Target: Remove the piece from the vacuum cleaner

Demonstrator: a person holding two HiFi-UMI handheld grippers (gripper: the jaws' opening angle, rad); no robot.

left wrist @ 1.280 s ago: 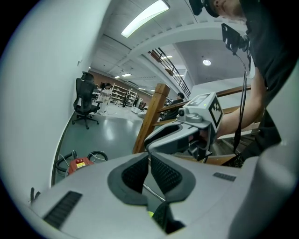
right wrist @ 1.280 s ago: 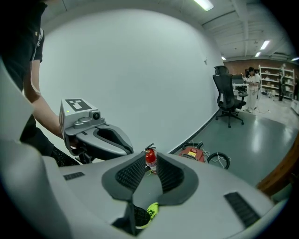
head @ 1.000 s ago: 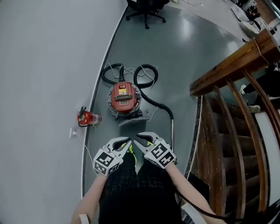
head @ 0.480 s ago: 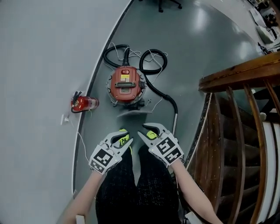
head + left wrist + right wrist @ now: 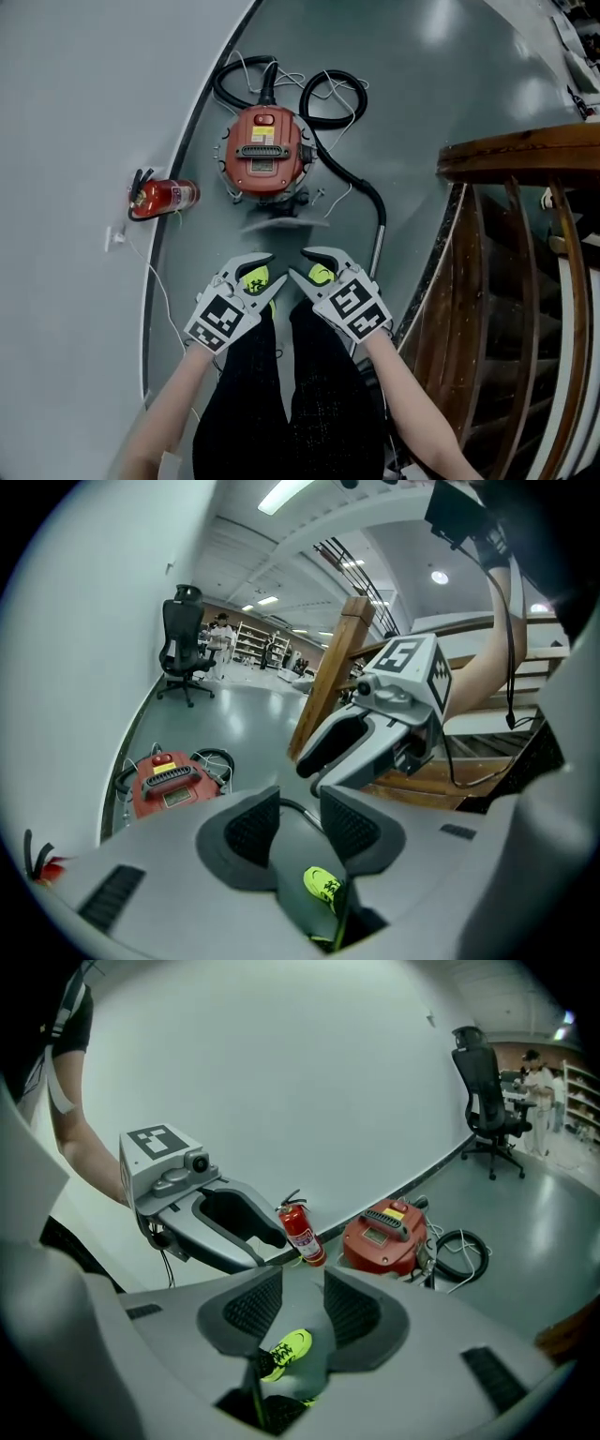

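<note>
The red drum vacuum cleaner (image 5: pixel 263 153) stands on the grey floor by the curved wall, its black hose (image 5: pixel 349 180) looping behind it and running to a metal wand (image 5: pixel 379 248). A blurred grey piece (image 5: pixel 281 222) lies just in front of the drum. My left gripper (image 5: pixel 277 270) and right gripper (image 5: pixel 296 262) hang side by side above my yellow shoes, short of the vacuum. Both sets of jaws have just been opening and nothing is between them. The vacuum (image 5: pixel 169 782) shows beyond the left gripper (image 5: pixel 300 822), and the vacuum (image 5: pixel 384 1235) also lies past the right gripper (image 5: pixel 302 1309).
A red fire extinguisher (image 5: pixel 161 198) lies against the wall, left of the vacuum, with a white cable trailing from it. A wooden stair railing (image 5: pixel 525 150) fills the right side. A black office chair (image 5: pixel 487 1101) stands far off down the room.
Both grippers have sunk towards the floor and their jaws stand wider apart than before. The vacuum now sits larger and nearer in the head view.
</note>
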